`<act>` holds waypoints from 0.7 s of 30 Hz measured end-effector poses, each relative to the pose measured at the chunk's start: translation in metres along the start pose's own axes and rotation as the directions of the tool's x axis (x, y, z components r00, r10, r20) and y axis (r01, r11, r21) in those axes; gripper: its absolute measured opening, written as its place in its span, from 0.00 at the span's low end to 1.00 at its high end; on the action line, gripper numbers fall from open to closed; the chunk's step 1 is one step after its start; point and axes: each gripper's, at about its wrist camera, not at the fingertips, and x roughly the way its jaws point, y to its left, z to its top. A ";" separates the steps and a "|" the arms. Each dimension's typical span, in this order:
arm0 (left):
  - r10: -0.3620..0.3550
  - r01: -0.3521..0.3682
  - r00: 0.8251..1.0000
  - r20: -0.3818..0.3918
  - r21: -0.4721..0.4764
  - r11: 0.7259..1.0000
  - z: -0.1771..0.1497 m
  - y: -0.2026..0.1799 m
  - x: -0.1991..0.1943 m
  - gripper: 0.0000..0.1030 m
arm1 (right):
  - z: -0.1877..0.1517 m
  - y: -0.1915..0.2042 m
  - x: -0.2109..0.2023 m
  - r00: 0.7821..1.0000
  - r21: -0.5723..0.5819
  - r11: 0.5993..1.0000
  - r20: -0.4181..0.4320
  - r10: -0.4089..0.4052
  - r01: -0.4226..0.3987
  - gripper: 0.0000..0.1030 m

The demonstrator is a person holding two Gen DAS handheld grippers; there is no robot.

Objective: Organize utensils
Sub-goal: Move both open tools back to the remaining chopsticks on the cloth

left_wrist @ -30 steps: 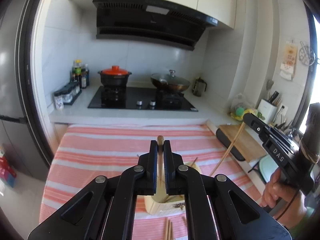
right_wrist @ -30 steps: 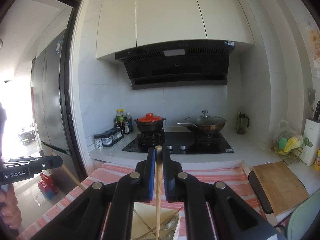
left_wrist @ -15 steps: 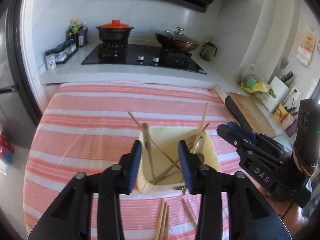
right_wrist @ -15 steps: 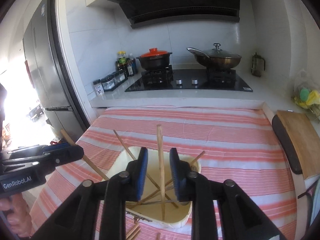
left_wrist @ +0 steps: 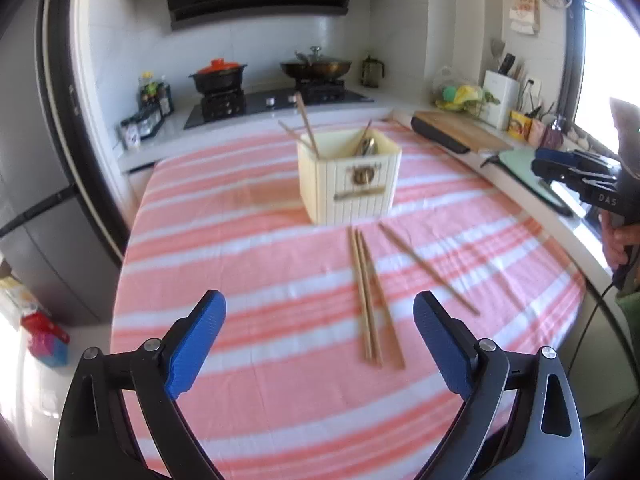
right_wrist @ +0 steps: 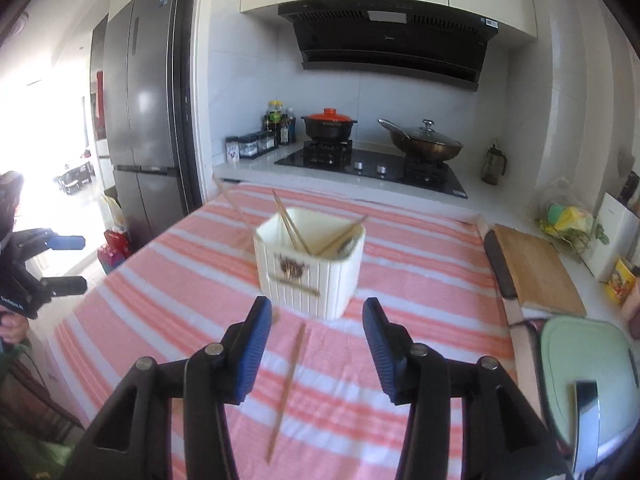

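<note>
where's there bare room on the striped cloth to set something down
Free: the cloth left of the cream holder, toward the fridge side, and the strip behind it up to the counter. Crowded: in front of the holder, where loose chopsticks lie.

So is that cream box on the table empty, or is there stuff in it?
Not empty. The cream box stands upright on the striped cloth, with wooden chopsticks and a metal spoon sticking out of its open top.

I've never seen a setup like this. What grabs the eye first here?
A cream utensil box stands mid-table on the pink striped tablecloth, with chopsticks and a spoon poking out. Loose chopsticks lie on the cloth in front of it. Nearest the camera, the left tool hangs over the cloth, jaws opening on nothing.
</note>
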 end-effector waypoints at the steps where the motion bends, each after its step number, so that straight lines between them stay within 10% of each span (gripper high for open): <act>1: 0.025 -0.026 1.000 -0.015 -0.018 1.000 -0.023 -0.002 0.000 0.93 | -0.026 0.006 -0.008 0.999 -0.006 0.999 -0.004 -0.032 0.032 0.47; 8: -0.007 -0.008 0.997 -0.073 -0.202 0.979 -0.086 -0.004 0.004 0.93 | -0.168 0.040 -0.025 0.992 0.166 0.982 -0.105 -0.074 0.091 0.47; 21: -0.044 0.020 0.994 -0.100 -0.232 0.973 -0.081 -0.014 0.055 0.93 | -0.167 0.071 -0.004 0.992 0.139 0.990 -0.127 -0.021 0.039 0.47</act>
